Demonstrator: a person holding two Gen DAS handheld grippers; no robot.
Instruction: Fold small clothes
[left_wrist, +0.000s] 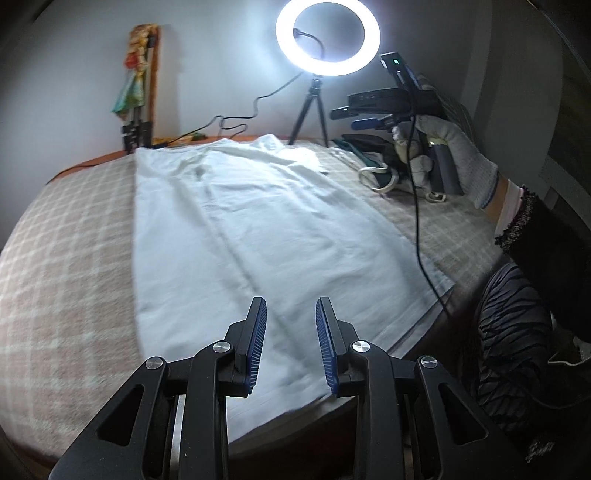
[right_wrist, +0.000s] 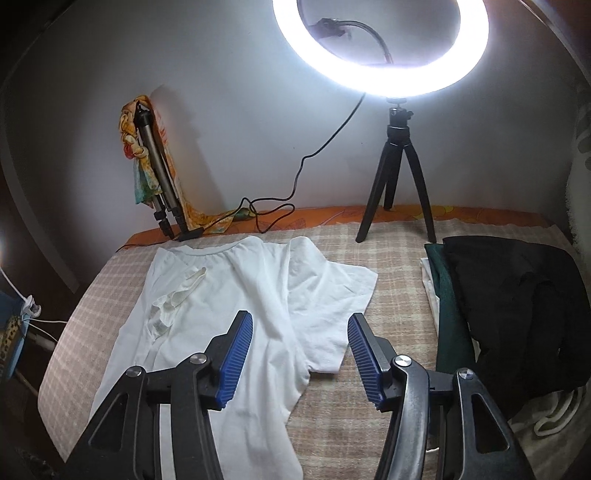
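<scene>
Ring light (right_wrist: 380, 48) glares at the wall; room dim; fisheye edges dark, curved.

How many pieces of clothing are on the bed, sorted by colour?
White: 1, the white cotton T-shirt spread flat on the checked blanket
Black: 1, the black garment on the pile
Dark green: 1, the dark green folded cloth beneath it
Total: 3 clearly visible

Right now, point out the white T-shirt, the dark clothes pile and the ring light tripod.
white T-shirt (right_wrist: 229, 295): right wrist view, middle of its body.
dark clothes pile (right_wrist: 517, 306): right wrist view, black top garment.
ring light tripod (right_wrist: 397, 147): right wrist view, upper stem.
</scene>
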